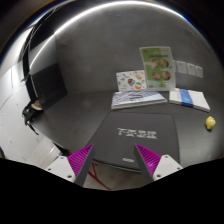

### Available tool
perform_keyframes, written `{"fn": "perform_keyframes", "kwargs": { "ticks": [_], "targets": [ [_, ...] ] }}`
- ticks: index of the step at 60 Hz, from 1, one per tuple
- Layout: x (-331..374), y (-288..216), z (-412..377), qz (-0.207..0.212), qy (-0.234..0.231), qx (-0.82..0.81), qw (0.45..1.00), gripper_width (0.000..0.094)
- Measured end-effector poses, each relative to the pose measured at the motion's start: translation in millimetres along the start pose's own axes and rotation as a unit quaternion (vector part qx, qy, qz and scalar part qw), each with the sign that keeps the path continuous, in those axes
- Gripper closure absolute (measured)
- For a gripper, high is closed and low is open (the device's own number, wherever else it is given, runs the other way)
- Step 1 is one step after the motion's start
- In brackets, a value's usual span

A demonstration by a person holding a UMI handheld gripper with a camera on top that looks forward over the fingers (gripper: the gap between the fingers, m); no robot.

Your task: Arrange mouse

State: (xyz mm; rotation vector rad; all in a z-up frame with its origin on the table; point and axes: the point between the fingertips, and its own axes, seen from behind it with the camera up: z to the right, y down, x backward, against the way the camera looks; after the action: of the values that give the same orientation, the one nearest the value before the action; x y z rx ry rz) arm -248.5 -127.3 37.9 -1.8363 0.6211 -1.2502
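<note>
We see the gripper (113, 160) with bright magenta pads (79, 157) on white finger bodies, each pad ribbed with fine lines. Between and just beyond the fingers lies a flat dark grey rectangular mat (138, 135) bearing small white lettering. The dull grey tabletop (70, 112) carries it. Further off we find a striped blue-and-white flat booklet (136, 98), a white-and-blue folded card (189, 97) and a small round yellow-green ball (210, 122). Against the pale grey wall (100, 50) stand a green-and-white printed leaflet (157, 67) with orange patches, and a white printed card (131, 80) with green and red pictures.
</note>
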Motion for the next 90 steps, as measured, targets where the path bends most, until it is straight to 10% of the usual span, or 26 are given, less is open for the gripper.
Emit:
{"fn": "perform_keyframes", "kwargs": {
  "ticks": [33,70,75,78,90],
  "targets": [
    [105,24,319,0.014,0.172,-0.008,0.985,0.0111],
    [-20,-52,448,-0.037,0.152,-0.007,0.988,0.0113],
    [-31,-59,455,-0.025,0.176,-0.017,0.984,0.0223],
    [-35,-61,454,-0.014,0.180,-0.019,0.983,0.0441],
    [-13,-82,445,0.004,0.200,-0.041,0.979,0.0544]
  ]
}}
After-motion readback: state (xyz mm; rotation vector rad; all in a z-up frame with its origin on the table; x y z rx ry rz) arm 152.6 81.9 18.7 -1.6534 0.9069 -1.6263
